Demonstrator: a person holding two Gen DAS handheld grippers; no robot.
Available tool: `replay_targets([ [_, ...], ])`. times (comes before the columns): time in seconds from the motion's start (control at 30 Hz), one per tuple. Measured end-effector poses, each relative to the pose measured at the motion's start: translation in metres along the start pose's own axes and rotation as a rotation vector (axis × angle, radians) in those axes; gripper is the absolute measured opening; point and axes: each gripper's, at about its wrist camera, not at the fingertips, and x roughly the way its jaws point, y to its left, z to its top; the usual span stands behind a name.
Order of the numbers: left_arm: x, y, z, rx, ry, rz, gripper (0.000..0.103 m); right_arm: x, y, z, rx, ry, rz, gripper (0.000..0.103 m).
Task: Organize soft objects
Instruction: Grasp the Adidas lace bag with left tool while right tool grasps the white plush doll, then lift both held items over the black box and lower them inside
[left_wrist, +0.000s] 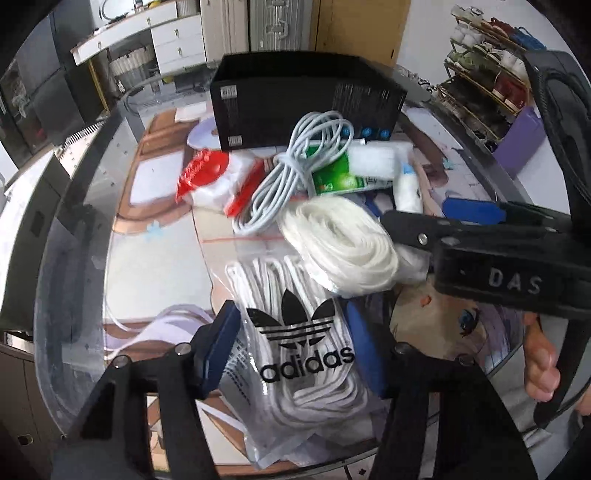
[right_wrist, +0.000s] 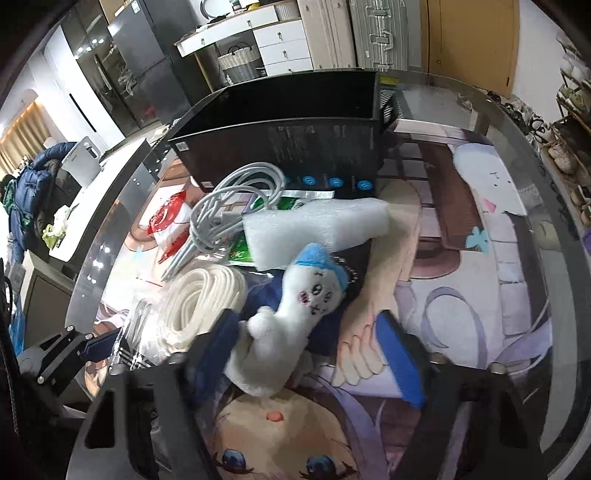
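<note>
My left gripper (left_wrist: 295, 343) is open with its blue pads on either side of a clear Adidas bag of white laces (left_wrist: 303, 354) on the table. Beyond it lie a white rope coil (left_wrist: 343, 243), a grey cable bundle (left_wrist: 291, 173), a green packet (left_wrist: 336, 177), a white foam block (left_wrist: 376, 158) and a red-and-white bag (left_wrist: 207, 173). My right gripper (right_wrist: 314, 347) is open around a white plush toy with a blue cap (right_wrist: 295, 306); it also shows at the right of the left wrist view (left_wrist: 424, 221). An open black box (right_wrist: 288, 136) stands at the back.
The glass table (right_wrist: 480, 258) covers an anime-print mat. A shoe rack (left_wrist: 484, 74) stands at the right, white drawers (right_wrist: 284, 40) and a suitcase behind, a low white counter (right_wrist: 96, 192) at the left. The foam block (right_wrist: 317, 229) and rope coil (right_wrist: 199, 306) lie close to the plush.
</note>
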Motion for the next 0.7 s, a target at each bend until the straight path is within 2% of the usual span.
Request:
replay_targets([
  [0.03, 0.000, 0.001, -0.001, 0.011, -0.007, 0.006, 0.055, 0.001, 0.003, 0.000, -0.026, 0.011, 0.017, 0.047],
  [0.07, -0.001, 0.000, -0.002, 0.025, -0.010, 0.010, 0.054, 0.001, 0.005, -0.001, -0.050, 0.020, 0.027, 0.041],
  [0.2, -0.005, 0.008, -0.003, 0.020, -0.017, -0.018, 0.041, -0.007, 0.009, -0.006, -0.108, 0.025, 0.018, 0.032],
  [0.37, -0.010, 0.012, -0.004, 0.017, -0.018, -0.038, 0.037, -0.023, 0.004, -0.020, -0.122, 0.034, 0.065, 0.031],
  [0.47, -0.014, 0.012, -0.005, 0.023, -0.027, -0.039, 0.036, -0.031, 0.011, -0.029, -0.179, 0.027, 0.058, 0.031],
  [0.7, -0.027, 0.017, -0.007, 0.012, -0.049, -0.056, 0.036, -0.044, 0.010, -0.032, -0.174, 0.004, 0.079, 0.031],
])
